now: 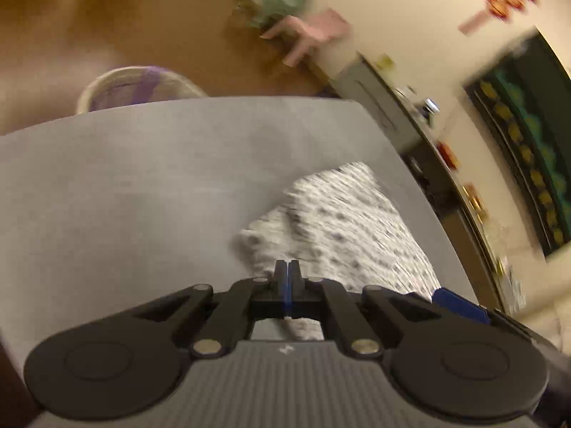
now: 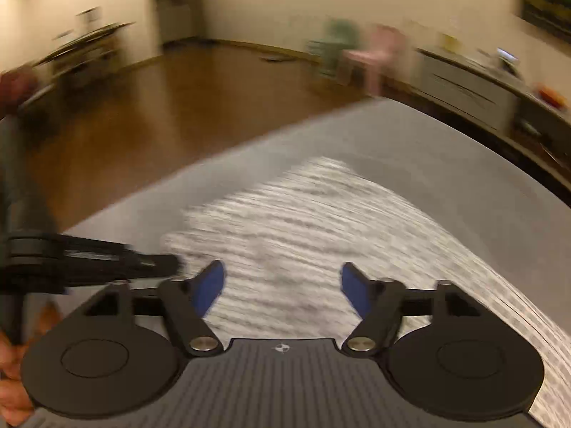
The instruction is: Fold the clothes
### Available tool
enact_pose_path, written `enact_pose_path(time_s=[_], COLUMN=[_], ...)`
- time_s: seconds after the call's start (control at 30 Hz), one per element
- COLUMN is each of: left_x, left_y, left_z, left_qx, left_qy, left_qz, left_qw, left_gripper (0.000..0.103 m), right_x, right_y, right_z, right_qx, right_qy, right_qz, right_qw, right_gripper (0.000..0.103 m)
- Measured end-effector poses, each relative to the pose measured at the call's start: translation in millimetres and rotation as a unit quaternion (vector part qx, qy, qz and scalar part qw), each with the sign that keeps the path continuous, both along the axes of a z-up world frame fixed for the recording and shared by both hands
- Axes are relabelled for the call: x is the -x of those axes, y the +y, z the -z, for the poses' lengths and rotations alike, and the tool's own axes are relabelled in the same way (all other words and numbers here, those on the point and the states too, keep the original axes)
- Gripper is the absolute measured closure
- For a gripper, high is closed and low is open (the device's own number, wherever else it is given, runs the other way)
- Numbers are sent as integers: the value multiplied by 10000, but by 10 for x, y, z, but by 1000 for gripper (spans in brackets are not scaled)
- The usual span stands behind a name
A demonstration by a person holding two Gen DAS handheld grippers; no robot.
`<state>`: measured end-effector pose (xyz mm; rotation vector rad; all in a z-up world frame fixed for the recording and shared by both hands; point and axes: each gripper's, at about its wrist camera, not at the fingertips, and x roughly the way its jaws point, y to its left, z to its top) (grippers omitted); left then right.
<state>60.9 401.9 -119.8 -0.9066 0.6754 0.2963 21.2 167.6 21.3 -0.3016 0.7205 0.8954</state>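
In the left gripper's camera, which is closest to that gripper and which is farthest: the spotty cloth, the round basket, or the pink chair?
1. Spotty cloth: right at the left gripper, on the grey table.
2. Round basket: past the table's far edge, to the left.
3. Pink chair: farthest, by the wall, upper right.

Speckled cloth garment (image 1: 342, 221); matt grey tabletop (image 1: 142, 178); glossy wood floor (image 2: 200, 92)

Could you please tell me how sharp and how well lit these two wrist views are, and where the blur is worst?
Left wrist view: warm indoor light, the left tool sharp, the patterned cloth and wall pictures smeared, edges bent by fisheye. Right wrist view: heavier motion blur, the cloth print streaked into lines, the pink chair ghosted, the right tool itself crisp.
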Motion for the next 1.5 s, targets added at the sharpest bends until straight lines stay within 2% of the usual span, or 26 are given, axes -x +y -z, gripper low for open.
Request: enact_pose_path(time_s=[0.13,0.17,0.2,0.23,0.37,0.5,0.57,0.63,0.73,0.83,0.9,0.93,1.0,1.03,1.07,1.1,1.17,1.23,1.27,1.3,1.33,1.37,1.4,1.43,1.47,1.5], left_x=[47,43,38,31,-12,-41,-56,-69,-79,-130,-194,-226,-301,-345,-394,-427,-434,-437,-436,-434,-421,-383,-336,-273,-225,-205], left_y=[140,152,164,172,178,139,113,91,96,79,68,62,48,38,22,10,-4,-77,-186,-385,-641,-1040,-1441,-1829,-2142,-2363], left_z=[59,66,73,78,89,96,98,100,124,152,192,212,255,266,265,259,223,107,7,-131,-263,-381,-473,-479,-419,-325], left_qx=[373,420,467,509,627,762,835,896,1005,1231,1284,1310,1278,1175,977,752,461,-135,-607,-1310,-2035,-2814,-3502,-3988,-4380,-4606], left_qy=[-62,-82,-101,-118,-184,-331,-419,-498,-619,-805,-754,-729,-615,-520,-338,-173,-147,-124,-209,-348,-517,-762,-980,-1106,-1107,-1036], left_qz=[-86,-70,-54,-36,-5,48,86,110,65,167,206,225,266,328,392,403,347,354,461,678,978,1485,2016,2574,2953,3211], left_qw=[9992,9991,9988,9986,9979,9965,9956,9947,9930,9890,9886,9884,9895,9912,9939,9962,9982,9992,9969,9885,9728,9450,9094,8732,8418,8210], left_gripper=[103,101,100,98,83,74,59,55,44,39,35,36,50,80,94,96,97,97,97,97,97,97,97,97,97,97], right_x=[155,149,112,74,8,79,120,75,-71,-126,-153,-165,-134,-122,-111,-101,-160,-255,-307,-366,-442,-522,-604,-686,-748,-794], right_y=[630,723,793,863,757,604,520,448,411,345,301,283,247,251,254,257,199,-40,-189,-376,-583,-809,-1065,-1323,-1576,-1803], right_z=[222,292,324,355,376,231,169,123,203,281,319,332,335,345,357,369,379,288,236,193,160,133,114,96,107,112], right_qx=[413,511,603,695,427,149,-27,-178,-340,-443,-554,-653,-721,-716,-652,-586,-517,-695,-802,-869,-877,-881,-966,-1052,-1224,-1400], right_qy=[-286,-253,-198,-143,112,8,-15,7,234,488,672,781,882,900,874,847,1019,1111,1140,1103,1072,1049,1062,1075,1165,1277], right_qz=[-661,-694,-622,-546,-387,-314,-279,-188,-118,-114,-128,-176,-300,-355,-407,-459,-496,-255,-105,132,432,778,1172,1566,1900,2167], right_qw=[9965,9960,9960,9960,9983,9994,9996,9997,9991,9978,9961,9946,9930,9927,9932,9936,9922,9911,9902,9900,9894,9875,9827,9761,9671,9577], right_gripper=[24,32,57,68,100,103,103,103,103,103,103,103,103,103,103,103,102,102,102,102,102,102,96,90,74,57])
